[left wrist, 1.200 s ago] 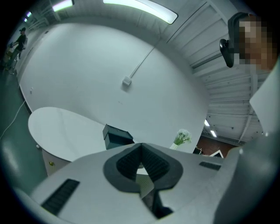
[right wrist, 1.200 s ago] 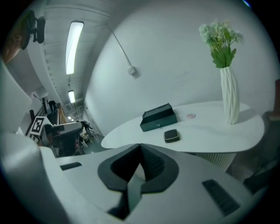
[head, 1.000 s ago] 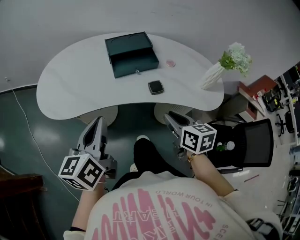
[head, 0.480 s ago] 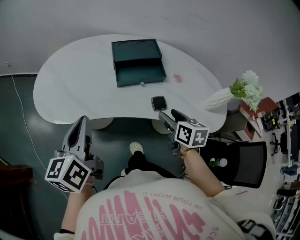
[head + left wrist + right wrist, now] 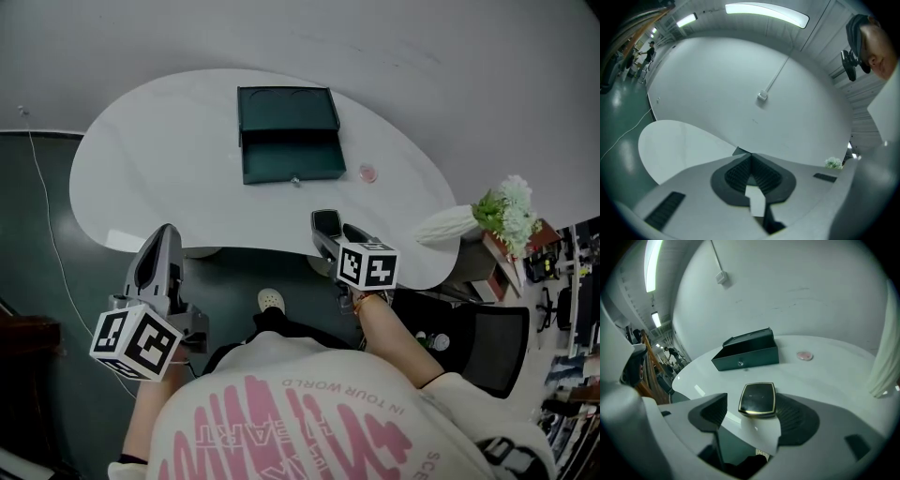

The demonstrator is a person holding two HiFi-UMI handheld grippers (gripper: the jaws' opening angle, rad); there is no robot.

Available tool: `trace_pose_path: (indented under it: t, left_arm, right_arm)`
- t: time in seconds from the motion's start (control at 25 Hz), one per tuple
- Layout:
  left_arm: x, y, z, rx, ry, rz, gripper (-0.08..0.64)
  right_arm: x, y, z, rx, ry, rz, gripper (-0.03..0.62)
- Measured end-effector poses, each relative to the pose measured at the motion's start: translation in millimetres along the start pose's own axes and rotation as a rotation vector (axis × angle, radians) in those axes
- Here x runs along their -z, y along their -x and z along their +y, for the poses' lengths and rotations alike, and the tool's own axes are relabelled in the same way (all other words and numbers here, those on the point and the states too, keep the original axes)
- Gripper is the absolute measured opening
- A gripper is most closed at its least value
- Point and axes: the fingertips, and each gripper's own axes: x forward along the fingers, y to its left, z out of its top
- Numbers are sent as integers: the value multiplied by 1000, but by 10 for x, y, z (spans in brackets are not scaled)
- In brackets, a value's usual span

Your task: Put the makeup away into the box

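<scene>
A black compact (image 5: 325,221) with a gold rim lies flat near the front edge of the white table (image 5: 159,159). My right gripper (image 5: 330,242) has its tips at the compact. In the right gripper view the compact (image 5: 758,398) lies between the opening jaws, and the pads do not press it. Farther back stands the dark green box (image 5: 289,114), its drawer (image 5: 292,167) pulled open toward me. A small pink round piece (image 5: 367,172) lies right of the drawer. My left gripper (image 5: 161,255) hovers before the table's front edge, shut and holding nothing.
A white vase with green and white flowers (image 5: 487,214) leans at the table's right end. A dark chair (image 5: 487,347) and shelves stand at the right. A cable (image 5: 42,216) runs over the dark floor at the left. My legs and a shoe (image 5: 271,300) are under the table.
My right gripper has come forward and down to the compact, and its jaws have spread apart. The left gripper has shifted slightly along the table's front edge.
</scene>
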Motion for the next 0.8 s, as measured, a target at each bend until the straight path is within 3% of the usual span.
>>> trace_pose_path:
  t: [0.28, 0.6, 0.8]
  left_arm:
    - [-60, 28, 162, -29, 22, -6, 2]
    - [-96, 109, 243, -50, 32, -12, 2]
    - [-99, 202, 306, -70, 42, -21, 2]
  right_arm:
    - [-82, -160, 32, 39, 35, 20, 319]
    - [-82, -219, 29, 98, 145, 54, 333]
    - [-67, -220, -49, 118, 148, 64, 341]
